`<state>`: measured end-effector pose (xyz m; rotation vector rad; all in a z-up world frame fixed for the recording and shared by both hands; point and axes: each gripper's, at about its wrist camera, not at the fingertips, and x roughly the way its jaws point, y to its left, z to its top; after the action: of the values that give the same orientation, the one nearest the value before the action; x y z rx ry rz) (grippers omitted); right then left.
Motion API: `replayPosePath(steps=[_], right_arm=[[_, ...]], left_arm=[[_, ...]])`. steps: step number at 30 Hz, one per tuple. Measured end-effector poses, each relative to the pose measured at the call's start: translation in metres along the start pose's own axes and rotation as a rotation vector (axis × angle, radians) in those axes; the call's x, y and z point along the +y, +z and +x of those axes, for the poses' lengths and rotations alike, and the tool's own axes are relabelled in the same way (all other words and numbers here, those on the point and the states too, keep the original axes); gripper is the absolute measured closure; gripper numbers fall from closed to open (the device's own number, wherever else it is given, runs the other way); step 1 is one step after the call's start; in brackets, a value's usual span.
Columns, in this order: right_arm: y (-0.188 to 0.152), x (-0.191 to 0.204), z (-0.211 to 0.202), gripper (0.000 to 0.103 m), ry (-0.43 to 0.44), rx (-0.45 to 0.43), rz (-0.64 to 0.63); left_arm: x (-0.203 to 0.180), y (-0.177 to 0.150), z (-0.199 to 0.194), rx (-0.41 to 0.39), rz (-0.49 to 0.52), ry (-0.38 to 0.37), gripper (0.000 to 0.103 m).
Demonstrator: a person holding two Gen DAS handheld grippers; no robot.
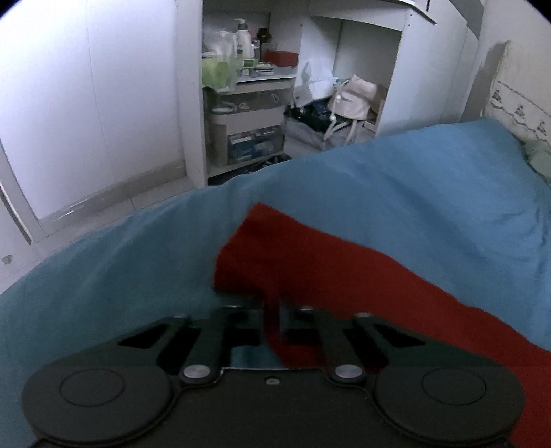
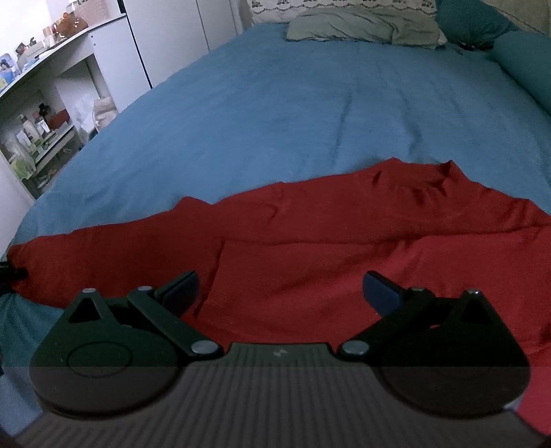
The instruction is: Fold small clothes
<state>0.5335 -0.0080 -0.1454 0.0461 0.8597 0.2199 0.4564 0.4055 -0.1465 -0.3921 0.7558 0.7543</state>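
Observation:
A red garment (image 2: pixel 310 241) lies spread across the near part of a blue bedsheet (image 2: pixel 275 113), with folds and a raised edge along its far side. My right gripper (image 2: pixel 280 287) is open wide just above the red cloth, with nothing between its fingers. In the left wrist view the red garment (image 1: pixel 344 275) runs from the centre to the lower right. My left gripper (image 1: pixel 272 310) is shut on the red garment's edge, with cloth pinched between its nearly closed fingers. The left gripper also shows at the far left edge of the right wrist view (image 2: pixel 10 274).
Pillows (image 2: pixel 365 24) and a teal bolster (image 2: pixel 527 58) lie at the head of the bed. White shelves with bottles and boxes (image 1: pixel 248 86), a bag on the floor (image 1: pixel 351 100) and a white wardrobe (image 1: pixel 86 120) stand beyond the bed's left edge.

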Motion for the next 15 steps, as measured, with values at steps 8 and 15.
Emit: replayPosePath(steps=[8, 15], right_arm=[[0.002, -0.022, -0.024, 0.0, -0.02, -0.048, 0.061], [0.005, -0.081, -0.063, 0.0, -0.054, -0.128, 0.201]], left_arm=[[-0.059, 0.009, -0.061, -0.142, 0.145, -0.07, 0.097], [-0.195, -0.042, -0.165, -0.258, 0.426, -0.347, 0.097]])
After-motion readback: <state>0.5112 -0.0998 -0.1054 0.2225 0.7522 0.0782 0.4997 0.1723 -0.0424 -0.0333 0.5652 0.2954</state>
